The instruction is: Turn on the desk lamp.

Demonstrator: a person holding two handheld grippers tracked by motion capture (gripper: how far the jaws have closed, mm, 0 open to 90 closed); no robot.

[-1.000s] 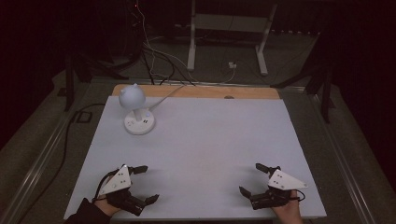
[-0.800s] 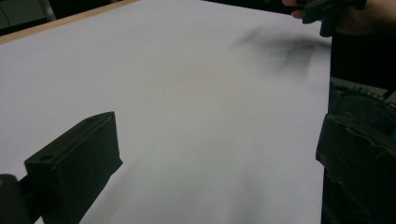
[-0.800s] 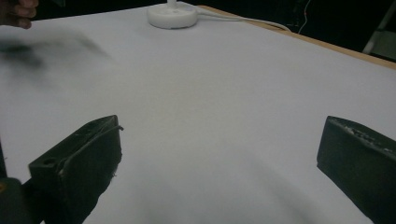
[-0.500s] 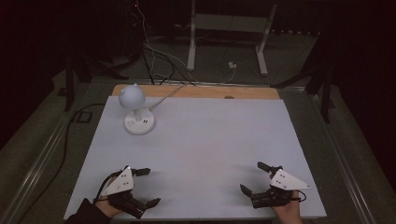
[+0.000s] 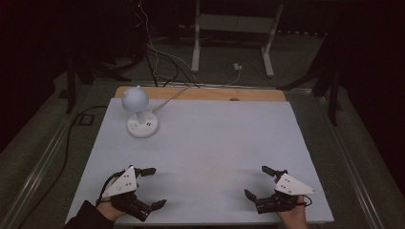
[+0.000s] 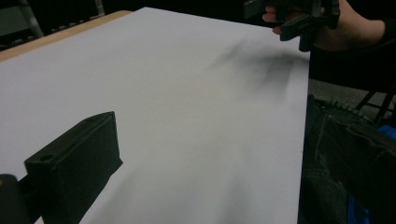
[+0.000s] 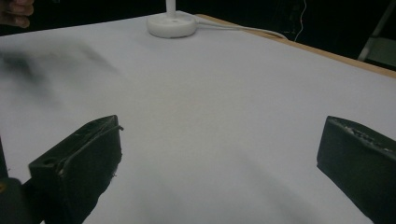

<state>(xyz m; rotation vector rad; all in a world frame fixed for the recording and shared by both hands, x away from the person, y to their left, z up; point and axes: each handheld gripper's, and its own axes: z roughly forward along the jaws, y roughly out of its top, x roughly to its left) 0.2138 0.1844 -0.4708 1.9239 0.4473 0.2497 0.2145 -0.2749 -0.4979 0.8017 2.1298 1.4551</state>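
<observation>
Barely any change | left gripper and right gripper: jaws apart, empty, drifted slightly nearer the table's near edge | white lamp untouched far-left | nothing begun

The surface is plain white with no pattern, with a light wood-coloured strip along its far edge. The lamp is white all over: round head, stem and base, with a white cord. Each hand-held gripper, left and right, has black jaws and a pale grey three-cornered plate on top. The floor is dark grey.
</observation>
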